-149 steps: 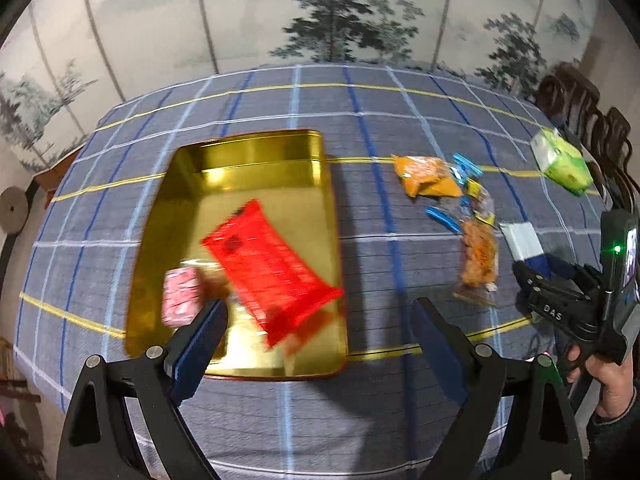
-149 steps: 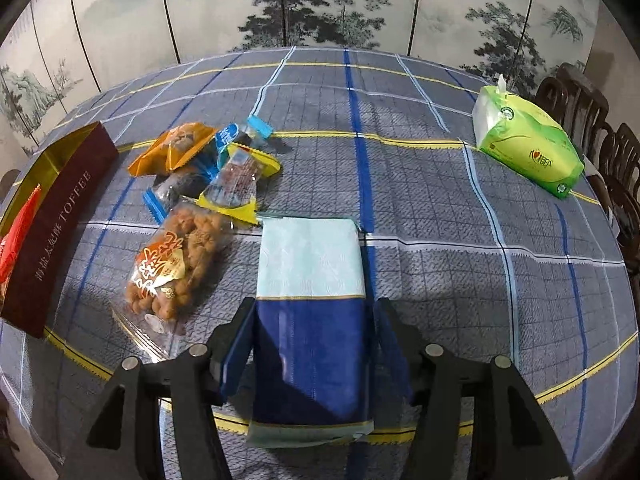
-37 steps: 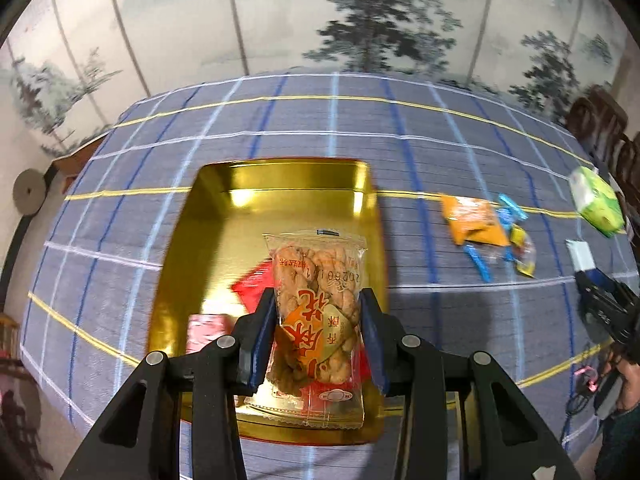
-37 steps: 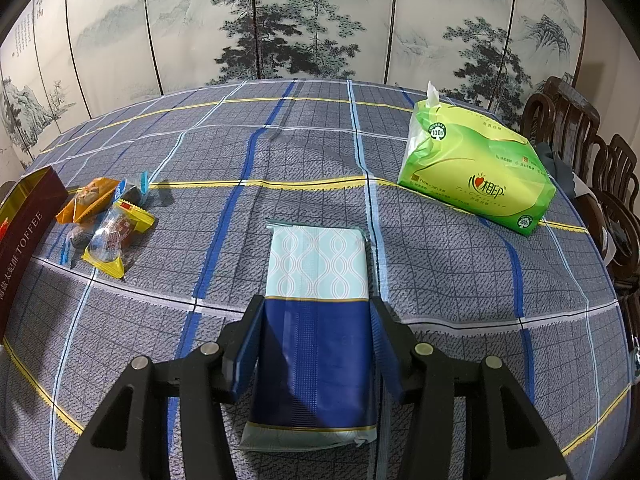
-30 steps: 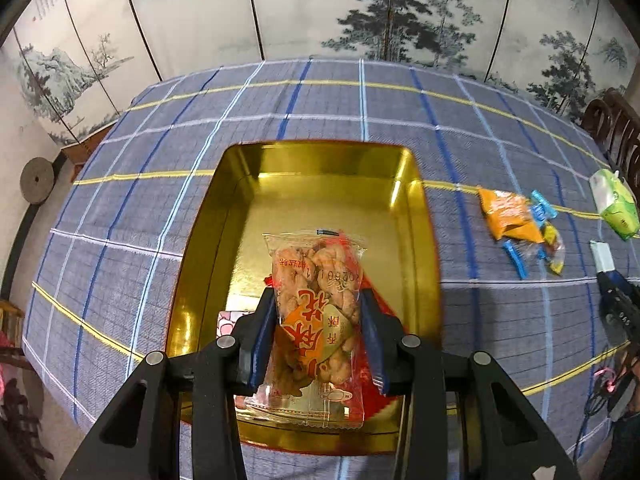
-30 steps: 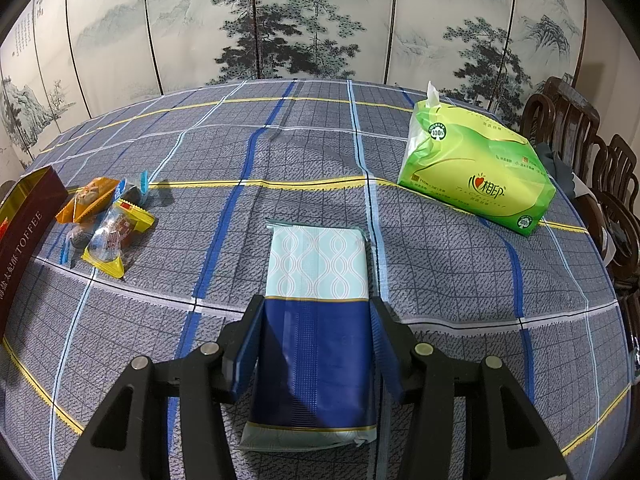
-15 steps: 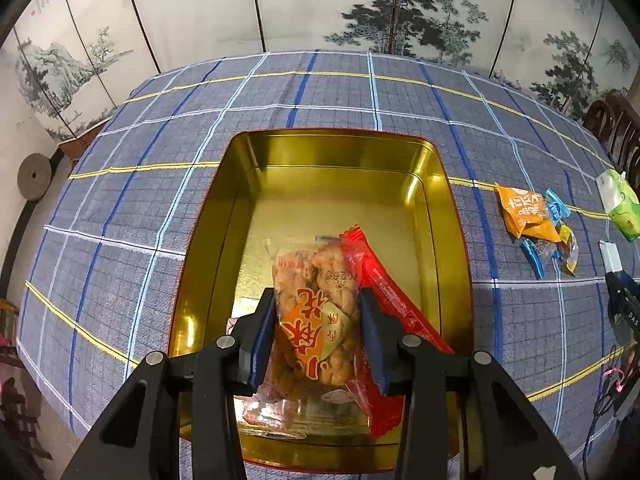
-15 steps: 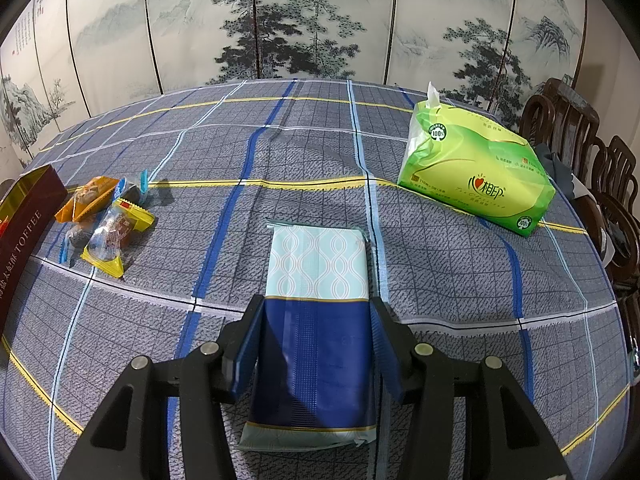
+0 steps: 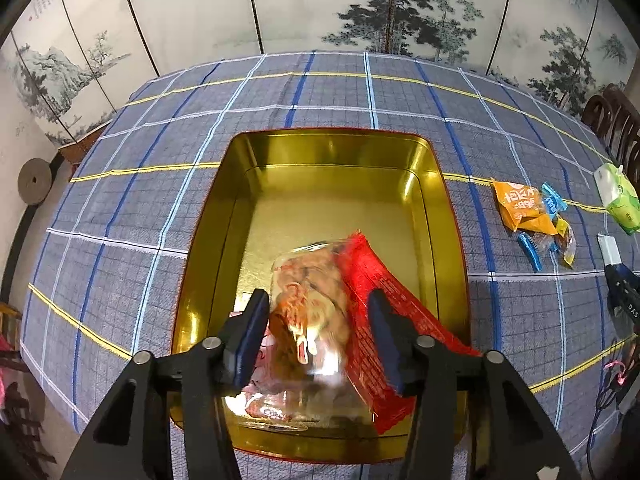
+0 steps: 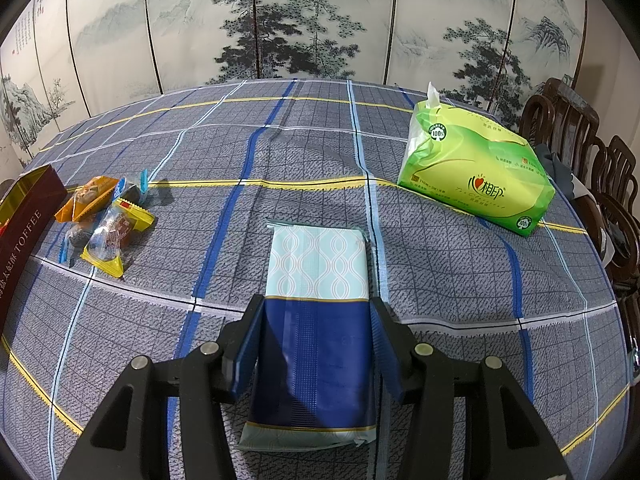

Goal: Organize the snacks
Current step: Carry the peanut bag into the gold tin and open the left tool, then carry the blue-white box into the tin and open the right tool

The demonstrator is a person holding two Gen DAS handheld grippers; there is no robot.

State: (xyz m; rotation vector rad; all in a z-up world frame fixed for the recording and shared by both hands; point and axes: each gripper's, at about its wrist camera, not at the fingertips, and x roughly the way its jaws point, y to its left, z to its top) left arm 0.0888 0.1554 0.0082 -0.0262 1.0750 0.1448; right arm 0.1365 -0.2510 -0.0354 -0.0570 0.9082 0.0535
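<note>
While our left gripper hangs over the gold tin, its jaws have just been opening and now stand apart, the pads clear of the clear peanut packet that shows blurred between them. That packet lies in the near half of the tin, long axis running near to far, its far end toward the tin's far wall. It rests partly on a red packet, which slants from far-left to near-right across the tin's floor. A pink wrapper peeks out near the left pad.

Our right gripper is clamped on a blue and pale tissue pack, pads pressing both long sides; the pack points away from us, lying on the plaid tablecloth.

Only the left view looks inside the tin; the right view shows just its dark outer wall reading TOFFEE. That view shows the loose snacks larger, and the green tissue bag at far right.
</note>
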